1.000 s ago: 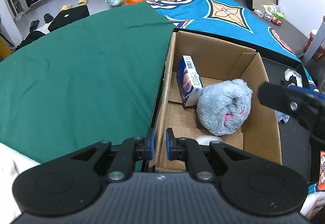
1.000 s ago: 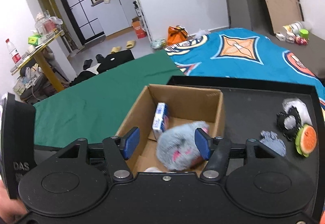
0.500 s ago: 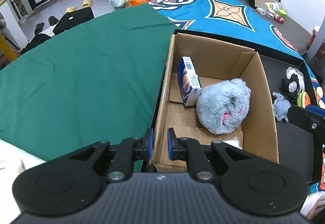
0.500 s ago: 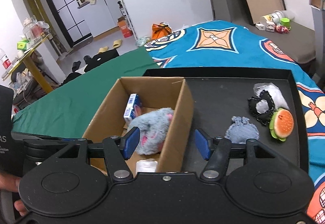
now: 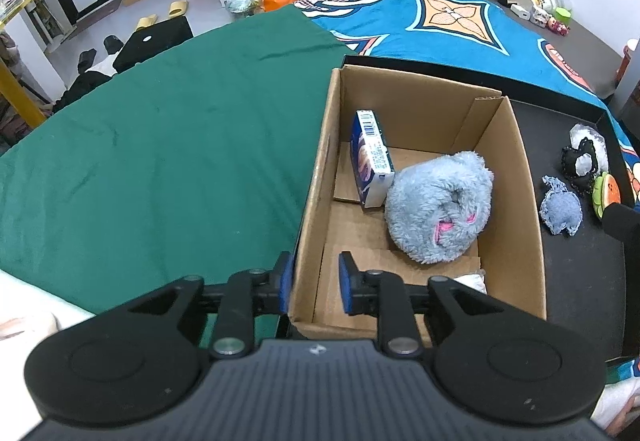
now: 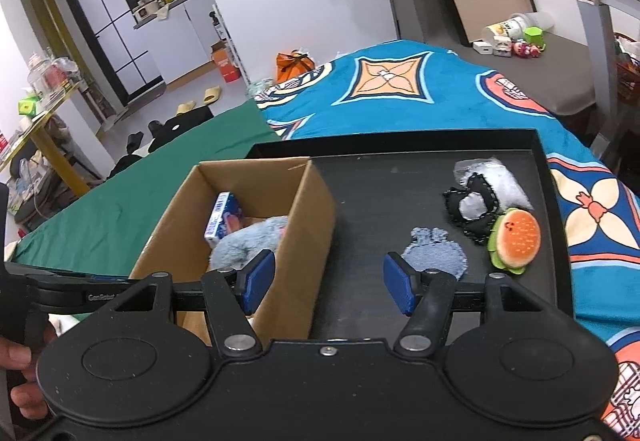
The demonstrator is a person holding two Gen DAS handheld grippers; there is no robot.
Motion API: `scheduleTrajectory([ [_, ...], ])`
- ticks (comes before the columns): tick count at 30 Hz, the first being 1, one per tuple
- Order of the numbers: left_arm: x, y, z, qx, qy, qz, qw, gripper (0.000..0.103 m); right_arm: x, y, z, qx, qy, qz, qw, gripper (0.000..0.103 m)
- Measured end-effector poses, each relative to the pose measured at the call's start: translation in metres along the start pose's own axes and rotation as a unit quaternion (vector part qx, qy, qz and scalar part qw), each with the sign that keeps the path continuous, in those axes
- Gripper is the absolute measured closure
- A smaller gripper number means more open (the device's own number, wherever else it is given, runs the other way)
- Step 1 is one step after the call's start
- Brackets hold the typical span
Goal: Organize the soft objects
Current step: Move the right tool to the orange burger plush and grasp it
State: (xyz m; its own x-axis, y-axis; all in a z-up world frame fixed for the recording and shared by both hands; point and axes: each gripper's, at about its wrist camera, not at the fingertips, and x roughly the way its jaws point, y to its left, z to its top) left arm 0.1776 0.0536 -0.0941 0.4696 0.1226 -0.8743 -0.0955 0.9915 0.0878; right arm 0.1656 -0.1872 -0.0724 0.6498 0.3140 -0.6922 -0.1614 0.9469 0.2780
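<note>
A cardboard box [image 5: 524,201] [image 6: 312,217] stands on a black tray [image 6: 380,193]. Inside lie a grey-blue plush [image 5: 438,207] [image 6: 248,241] and a small blue carton [image 5: 370,157] [image 6: 222,215]. My left gripper [image 5: 312,287] straddles the box's near left wall, its jaws slightly apart. My right gripper [image 6: 326,281] is open and empty above the tray, right of the box. On the tray lie a denim pouch [image 6: 436,255] [image 5: 560,211], a burger plush [image 6: 516,241] and a black-and-white plush [image 6: 472,207].
The tray rests on a bed with a green sheet [image 5: 160,161] and a blue patterned blanket [image 6: 400,89]. A white item [image 5: 474,279] lies in the box's near corner. Small toys and cups [image 6: 512,37] stand at the far right.
My left gripper's jaws have opened a little around the box wall. My right gripper has swung right, from over the box to over the tray near the denim pouch.
</note>
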Motion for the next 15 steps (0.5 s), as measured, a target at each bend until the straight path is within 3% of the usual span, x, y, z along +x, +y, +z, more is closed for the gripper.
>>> scheduleTrajectory([
  [5, 0.001, -0.01, 0.002, 0.014, -0.001, 0.011, 0.9998, 0.061, 0.0, -0.014, 0.002, 0.011, -0.001, -0.008, 1.0, 0.035],
  [11, 0.005, -0.017, 0.005, 0.018, 0.004, 0.02, 0.9996, 0.051, 0.003, -0.036, 0.008, 0.027, 0.001, -0.024, 0.999, 0.027],
  [15, 0.008, -0.021, 0.006, 0.022, 0.009, 0.028, 0.9993, 0.049, 0.007, -0.051, 0.014, 0.034, -0.002, -0.034, 0.999, 0.023],
])
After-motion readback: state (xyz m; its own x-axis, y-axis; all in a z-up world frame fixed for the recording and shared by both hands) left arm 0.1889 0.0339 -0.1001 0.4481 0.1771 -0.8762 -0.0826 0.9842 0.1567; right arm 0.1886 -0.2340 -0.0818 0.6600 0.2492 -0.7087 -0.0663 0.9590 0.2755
